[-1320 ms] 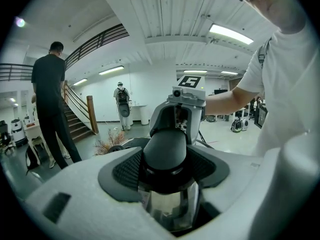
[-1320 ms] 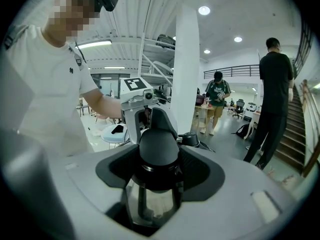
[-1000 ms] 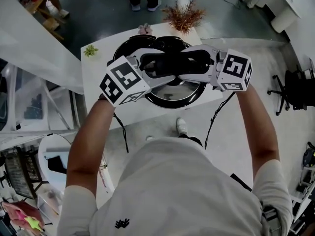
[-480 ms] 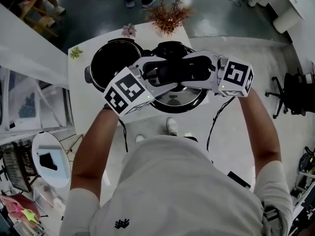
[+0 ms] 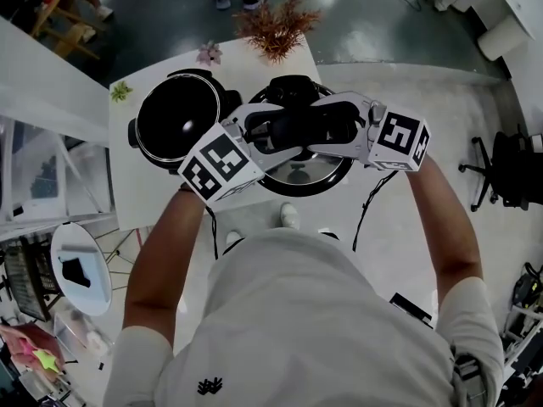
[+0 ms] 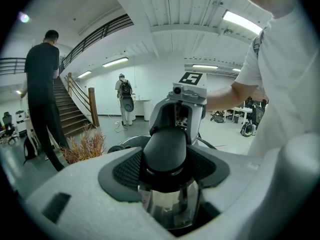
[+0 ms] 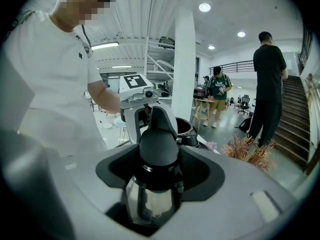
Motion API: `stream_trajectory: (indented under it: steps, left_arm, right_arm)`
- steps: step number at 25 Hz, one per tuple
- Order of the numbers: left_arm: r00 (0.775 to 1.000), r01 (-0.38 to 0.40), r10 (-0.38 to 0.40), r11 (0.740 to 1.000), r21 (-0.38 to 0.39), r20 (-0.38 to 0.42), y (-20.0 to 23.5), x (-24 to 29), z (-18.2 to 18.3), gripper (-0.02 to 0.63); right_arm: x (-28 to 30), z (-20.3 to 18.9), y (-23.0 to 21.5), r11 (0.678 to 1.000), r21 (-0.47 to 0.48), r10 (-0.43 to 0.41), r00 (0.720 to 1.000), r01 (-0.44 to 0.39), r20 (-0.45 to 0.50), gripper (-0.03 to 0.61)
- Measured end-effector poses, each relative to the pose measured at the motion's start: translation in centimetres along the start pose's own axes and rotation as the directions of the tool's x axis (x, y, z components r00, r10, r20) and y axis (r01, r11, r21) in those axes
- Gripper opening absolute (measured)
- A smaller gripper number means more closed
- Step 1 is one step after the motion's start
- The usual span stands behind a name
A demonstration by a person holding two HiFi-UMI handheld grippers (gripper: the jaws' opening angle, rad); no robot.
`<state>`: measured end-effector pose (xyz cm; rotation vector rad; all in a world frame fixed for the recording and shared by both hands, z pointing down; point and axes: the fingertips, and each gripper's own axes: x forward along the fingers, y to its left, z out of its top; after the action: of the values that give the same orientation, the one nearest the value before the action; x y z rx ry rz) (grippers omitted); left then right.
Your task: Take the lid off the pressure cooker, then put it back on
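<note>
The first half of the job looks done: the pot [image 5: 176, 127] sits open on the white table [image 5: 161, 203], its dark inside bare, and the lid [image 5: 297, 175] hangs clear of it at the pot's 3 o'clock, over the table's right edge. The lid is carried by its black handle [image 5: 299, 128]. The left gripper [image 5: 259, 136] comes in from the handle's 8 o'clock and the right gripper [image 5: 341, 124] from its 3 o'clock, so the two face each other across it. In each gripper view the jaws stand wide but are clamped on an end of that handle, dark pads against its sides, with the shiny dome of the lid hanging just below. A dried plant [image 5: 273, 25] stands at the table's 12 o'clock edge, well apart from the lid. Left to do, as I judge it: bring the lid back toward 9 o'clock, centre it over the pot's rim, lower it until it seats, then let go.
</note>
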<state>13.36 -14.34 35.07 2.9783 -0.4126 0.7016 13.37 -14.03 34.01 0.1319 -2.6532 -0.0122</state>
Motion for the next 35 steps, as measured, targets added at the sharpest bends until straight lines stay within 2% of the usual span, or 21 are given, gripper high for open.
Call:
stream_trajectory:
  steps: [15,35]
  left_arm:
    - [0.998,-0.038,0.036,0.999,-0.037,-0.046,-0.1,5.0,-3.8,0.282]
    - [0.983,-0.046,0.032,0.996,-0.077,-0.18,1.5,10.9,-12.7,0.281]
  right_arm:
    - [0.4,-6.6,-0.8,0.999,-0.001,0.04,0.999,-0.04,-0.015,0.273]
    - [4.8,-15.9,-2.7,0.999,0.025,0.046,0.998,-0.045,-0.044,0.267]
